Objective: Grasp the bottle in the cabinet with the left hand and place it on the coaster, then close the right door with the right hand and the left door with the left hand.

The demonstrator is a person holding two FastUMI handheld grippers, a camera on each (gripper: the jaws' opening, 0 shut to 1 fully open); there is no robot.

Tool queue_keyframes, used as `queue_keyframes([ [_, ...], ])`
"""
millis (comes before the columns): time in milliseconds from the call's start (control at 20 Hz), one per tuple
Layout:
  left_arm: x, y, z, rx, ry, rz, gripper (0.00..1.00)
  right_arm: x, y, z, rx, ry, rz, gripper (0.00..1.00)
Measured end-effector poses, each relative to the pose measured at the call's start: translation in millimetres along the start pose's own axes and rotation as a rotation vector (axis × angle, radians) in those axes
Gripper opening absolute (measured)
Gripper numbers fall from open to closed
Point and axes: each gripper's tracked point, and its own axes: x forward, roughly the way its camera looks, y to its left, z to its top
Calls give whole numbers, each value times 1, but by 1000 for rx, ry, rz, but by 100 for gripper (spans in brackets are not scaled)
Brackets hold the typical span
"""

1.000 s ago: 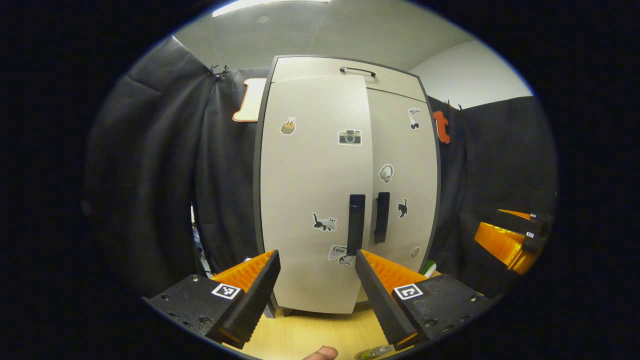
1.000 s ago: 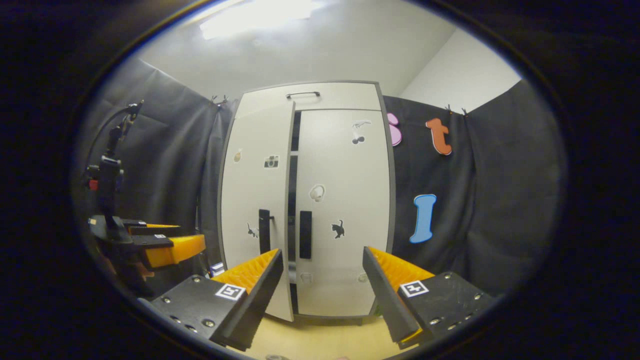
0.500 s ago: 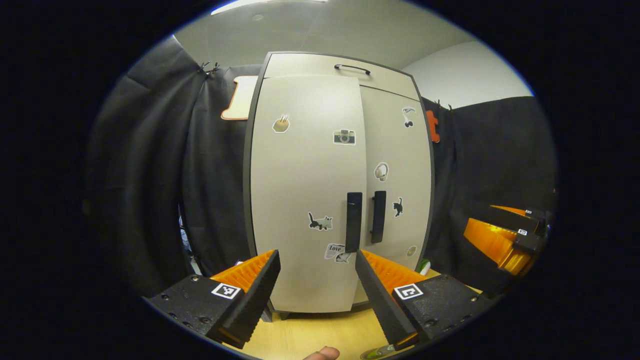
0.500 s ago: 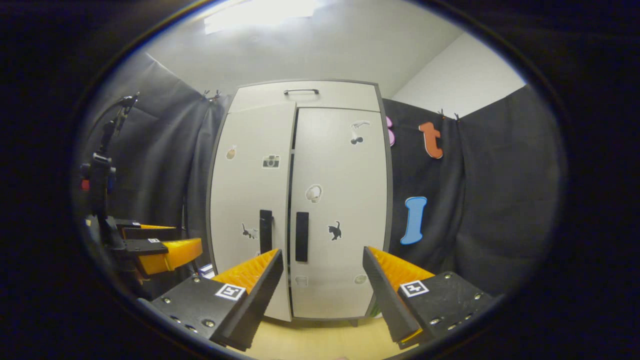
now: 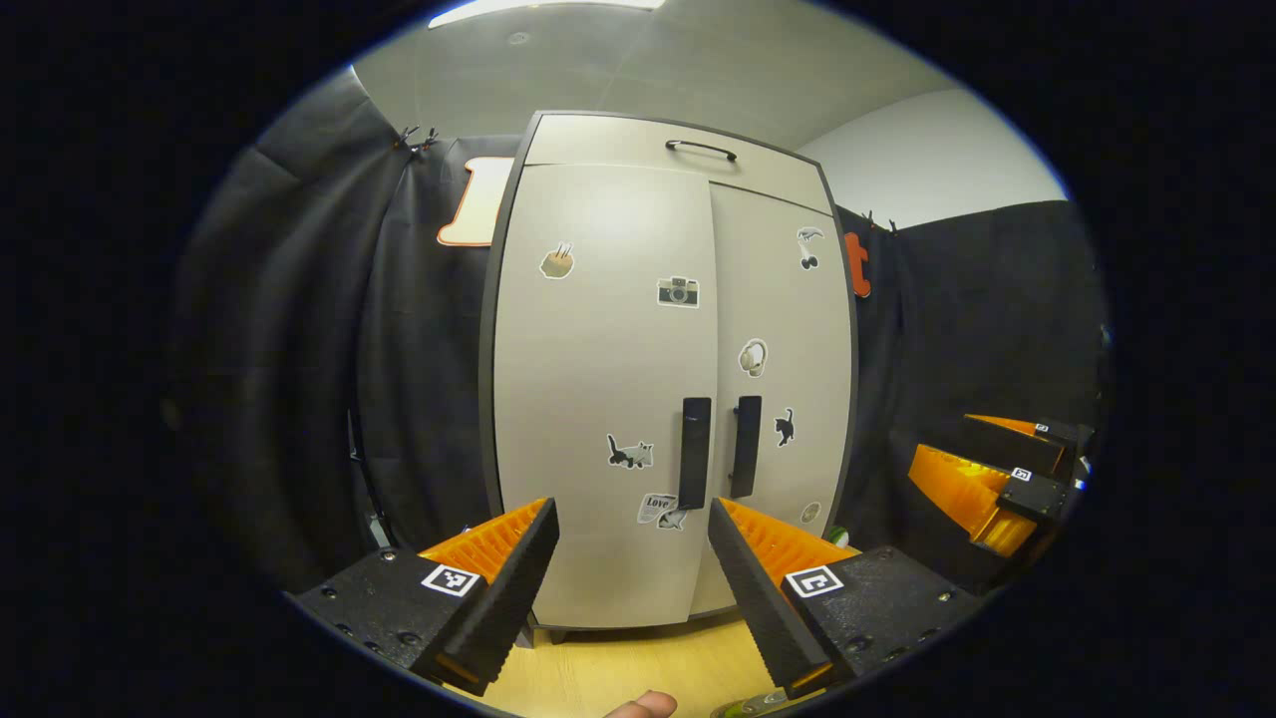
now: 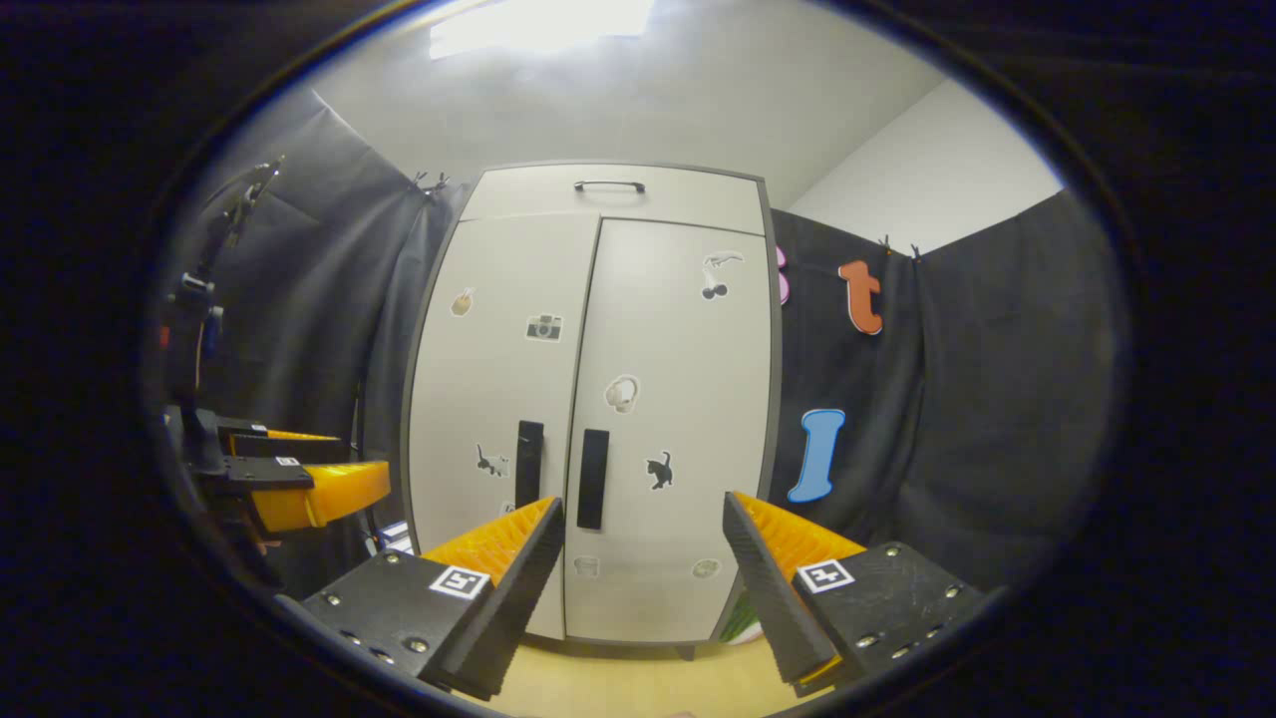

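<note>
Both doors look shut. The left door (image 5: 598, 399) lies straight ahead of the left gripper (image 5: 633, 588), apart from its spread fingers; the right gripper (image 6: 643, 588) is spread too, holding nothing.

Cabinet (image 5: 618, 329): stands upright at the far side, both doors shut.
Door handles (image 5: 695, 452): two dark vertical bars side by side at the seam.
Left gripper (image 5: 630, 578): jaws apart, empty, short of the doors.
Right gripper (image 5: 982, 479): at the right edge.
Table (image 5: 638, 663): light wood, near.
</note>
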Motion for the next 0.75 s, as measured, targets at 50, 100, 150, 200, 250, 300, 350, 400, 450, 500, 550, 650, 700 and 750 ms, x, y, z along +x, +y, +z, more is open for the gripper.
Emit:
queue_keyframes([
  [50, -1, -2, 1, 5, -3, 3, 96, 1, 0, 1, 3, 1, 7, 96],
  [100, -2, -3, 1, 11, -3, 13, 96, 1, -1, 3, 5, -2, 16, 96],
  [150, -3, -5, 1, 13, -4, 19, 96, 1, -2, 6, 6, -9, 23, 93],
  [200, -4, -10, 2, 8, -9, 19, 96, 0, -3, 8, 5, -18, 30, 96],
  [250, -4, -14, 3, 3, -9, 16, 96, 0, -5, 11, 5, -26, 37, 96],
  [300, -5, -18, 2, 1, -6, 16, 95, 0, -6, 12, 4, -33, 41, 96],
  [350, -4, -22, 3, 2, -4, 15, 95, -1, -8, 13, 7, -35, 46, 96],
  [400, -5, -26, 4, 7, -2, 14, 96, -1, -9, 12, 12, -35, 50, 96],
  [450, -5, -29, 6, 10, -6, 18, 96, -2, -10, 12, 17, -31, 55, 96],
  [500, -5, -31, 8, 11, -9, 21, 96, -1, -10, 12, 21, -31, 64, 96],
  [550, -5, -33, 9, 8, -13, 28, 96, -2, -8, 12, 20, -27, 79, 96],
  [650, -5, -41, 9, -10, -17, 29, 95, -1, -11, 7, 3, -16, 92, 96],
  [700, -5, -44, 9, -13, -16, 29, 96, -1, -13, 5, -9, -13, 93, 96],
  [750, -5, -45, 9, -15, -22, 44, 95, -1, -15, 2, -22, -7, 96, 96],
])
